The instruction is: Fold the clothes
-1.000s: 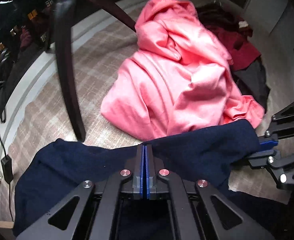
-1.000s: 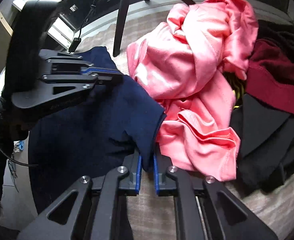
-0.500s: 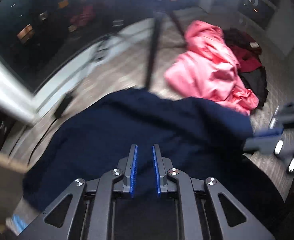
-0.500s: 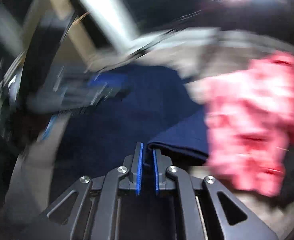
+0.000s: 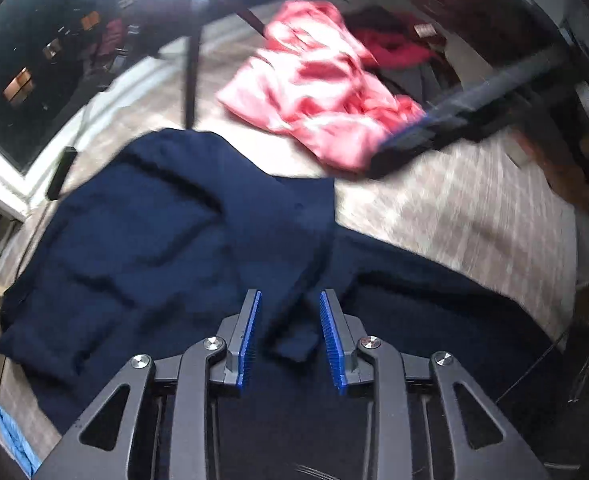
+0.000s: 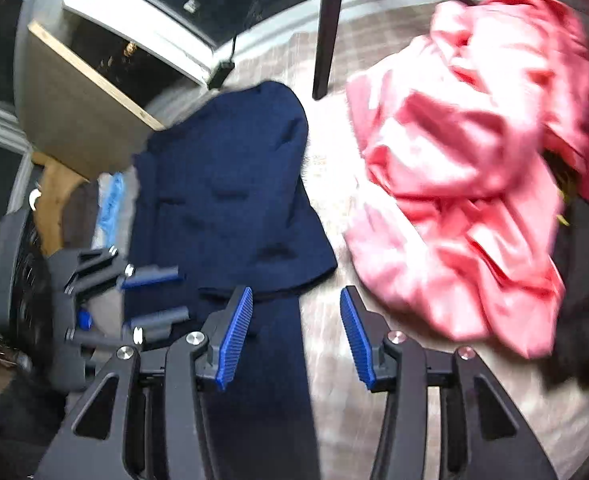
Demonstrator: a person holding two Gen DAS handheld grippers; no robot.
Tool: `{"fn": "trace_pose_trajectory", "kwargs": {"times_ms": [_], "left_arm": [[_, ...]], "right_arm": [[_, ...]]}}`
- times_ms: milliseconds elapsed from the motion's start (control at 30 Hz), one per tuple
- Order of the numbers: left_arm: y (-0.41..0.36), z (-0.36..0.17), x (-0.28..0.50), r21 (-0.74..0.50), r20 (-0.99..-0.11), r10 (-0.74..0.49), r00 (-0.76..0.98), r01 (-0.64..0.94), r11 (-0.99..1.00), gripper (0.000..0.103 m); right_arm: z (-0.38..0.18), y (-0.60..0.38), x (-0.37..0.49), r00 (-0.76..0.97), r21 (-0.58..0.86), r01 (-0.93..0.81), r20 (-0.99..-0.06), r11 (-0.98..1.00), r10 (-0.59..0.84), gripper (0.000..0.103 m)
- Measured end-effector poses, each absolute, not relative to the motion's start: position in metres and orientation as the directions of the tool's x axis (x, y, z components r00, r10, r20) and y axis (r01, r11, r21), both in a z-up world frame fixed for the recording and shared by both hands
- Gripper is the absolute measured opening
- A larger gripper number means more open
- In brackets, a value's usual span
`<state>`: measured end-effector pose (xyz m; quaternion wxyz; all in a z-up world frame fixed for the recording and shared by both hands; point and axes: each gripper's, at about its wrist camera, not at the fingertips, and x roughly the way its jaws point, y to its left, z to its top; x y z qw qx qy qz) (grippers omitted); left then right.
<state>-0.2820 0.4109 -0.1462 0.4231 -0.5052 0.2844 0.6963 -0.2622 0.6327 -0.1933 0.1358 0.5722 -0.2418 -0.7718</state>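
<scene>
Blue ribbed pads line the left gripper, jaws partway apart & opening; a small flap of the navy garment sits between them w/o either pad pressing on it, so nothing is gripped. Same gripper shows in the right wrist view at lower left, blurred, fingers apart over the garment's left edge. Right gripper is wider, jaws opening too; a narrow navy strip runs past its left pad, bare surface under the rest of the gap, no grip. In the left wrist view it appears as a blurred dark bar at upper right, just above the near edge of the pink garment. Navy garment lies spread on the beige plaid surface, roughly flat w/ shallow wrinkles, one layer lapped over another near the left gripper. Pink garment sits crumpled beyond it, close but apart, w/ a dark red piece & black cloth behind. Dark chair leg stands past the navy garment's far end. Black adapter on a cord lies at the surface edge by the white window frame.
</scene>
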Motion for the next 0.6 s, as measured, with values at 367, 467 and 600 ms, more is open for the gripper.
{"fn": "trace_pose_trajectory", "kwargs": {"times_ms": [367, 467, 600], "left_arm": [[0.395, -0.18, -0.301, -0.053, -0.953, 0.274, -0.129, -0.819, -0.571, 0.028], [0.395, -0.181, -0.3, -0.055, -0.948, 0.29, -0.133, -0.827, -0.559, 0.028], [0.395, -0.181, -0.298, -0.057, -0.939, 0.314, -0.14, -0.837, -0.544, 0.022]], "right_arm": [[-0.214, 0.583, -0.3, -0.264, 0.276, 0.062, -0.922, -0.959, -0.282, 0.045], [-0.216, 0.576, -0.303, -0.258, 0.235, 0.102, -0.932, -0.967, -0.254, 0.041], [-0.22, 0.575, -0.31, -0.219, 0.287, 0.123, -0.926, -0.95, -0.308, 0.02]]}}
